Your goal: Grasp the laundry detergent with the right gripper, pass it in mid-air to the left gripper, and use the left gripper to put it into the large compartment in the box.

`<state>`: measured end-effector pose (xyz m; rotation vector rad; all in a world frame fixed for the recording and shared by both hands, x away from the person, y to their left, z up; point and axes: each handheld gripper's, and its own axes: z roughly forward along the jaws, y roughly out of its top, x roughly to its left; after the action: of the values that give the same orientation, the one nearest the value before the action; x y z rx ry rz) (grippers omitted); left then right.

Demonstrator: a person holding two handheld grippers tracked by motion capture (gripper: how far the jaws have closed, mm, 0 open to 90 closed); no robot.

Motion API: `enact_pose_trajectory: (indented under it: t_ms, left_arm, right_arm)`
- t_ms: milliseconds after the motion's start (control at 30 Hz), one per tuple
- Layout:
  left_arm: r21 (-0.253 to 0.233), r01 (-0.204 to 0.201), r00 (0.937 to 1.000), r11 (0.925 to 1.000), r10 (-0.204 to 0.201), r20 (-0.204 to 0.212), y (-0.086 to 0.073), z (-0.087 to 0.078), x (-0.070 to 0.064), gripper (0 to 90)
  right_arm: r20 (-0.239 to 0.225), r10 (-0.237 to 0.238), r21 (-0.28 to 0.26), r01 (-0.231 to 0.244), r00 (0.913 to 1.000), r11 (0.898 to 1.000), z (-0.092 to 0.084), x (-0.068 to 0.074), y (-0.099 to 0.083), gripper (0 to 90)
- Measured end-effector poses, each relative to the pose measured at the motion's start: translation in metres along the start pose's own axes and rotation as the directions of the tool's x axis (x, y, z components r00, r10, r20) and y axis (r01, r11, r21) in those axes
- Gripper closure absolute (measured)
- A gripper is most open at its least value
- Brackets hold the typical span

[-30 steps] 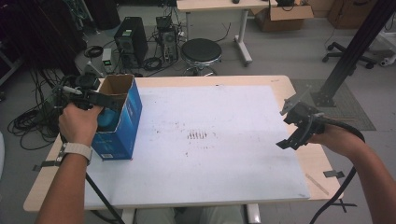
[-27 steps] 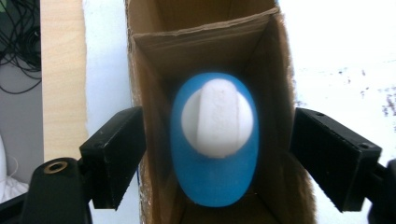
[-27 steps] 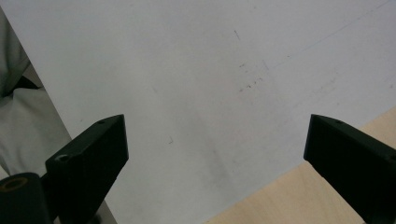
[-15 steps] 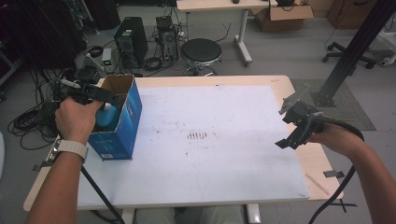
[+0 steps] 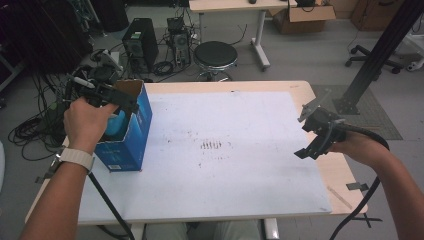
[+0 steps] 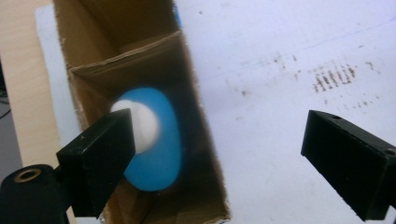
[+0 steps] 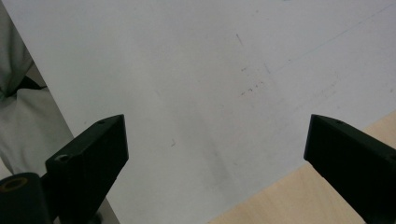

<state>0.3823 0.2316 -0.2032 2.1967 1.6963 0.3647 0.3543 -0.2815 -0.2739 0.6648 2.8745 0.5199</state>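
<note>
- The left gripper [image 5: 131,103] hangs over the open top of the blue box [image 5: 131,135] at the left end of the table [image 5: 240,86].
- Its jaws have just been opening and now stand wide, with nothing pressed between them.
- In the left gripper view, a blue ball [image 6: 159,140] with a white patch lies down inside the box [image 6: 140,60], below the left gripper [image 6: 215,154] and apart from its pads.
- The box stands upright on the white sheet [image 5: 225,125], near its left edge.
- The right gripper [image 5: 312,145] hovers over the sheet's right edge, well apart from the box.
- In the right gripper view, the right gripper [image 7: 215,154] is spread wide and empty above the sheet [image 7: 187,70].
</note>
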Motion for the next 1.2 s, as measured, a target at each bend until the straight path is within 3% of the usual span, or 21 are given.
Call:
enact_pose_trajectory:
  t_ms: [367,600,833,1033,1200]
  left_arm:
    - [0.001,-0.086,0.9959,0.9963,0.086,0.026,0.004,-0.007,-0.020,9.8]
    - [-0.009,-0.176,0.9834,0.9843,0.177,0.041,0.010,-0.015,-0.044,9.4]
    - [-0.023,-0.235,0.9704,0.9716,0.236,0.050,0.017,-0.023,-0.064,9.4]
    - [-0.018,-0.294,0.9541,0.9558,0.294,0.056,0.024,-0.027,-0.083,9.4]
    - [-0.018,-0.362,0.9292,0.9320,0.362,0.074,0.027,-0.025,-0.102,9.4]
  right_arm:
    - [0.000,0.003,0.001,-0.003,1.0000,1.000,-0.002,0.001,-0.001,6.0]
    - [-0.001,0.001,0.007,-0.001,1.0000,1.000,-0.003,0.001,0.000,6.0]
    - [0.002,0.000,0.006,0.000,1.0000,1.000,-0.005,0.003,0.002,5.9]
    - [0.002,-0.002,0.011,0.002,1.0000,1.000,-0.006,0.004,0.005,5.9]
    - [-0.002,-0.006,0.012,0.006,1.0000,1.000,-0.006,0.004,0.007,5.9]
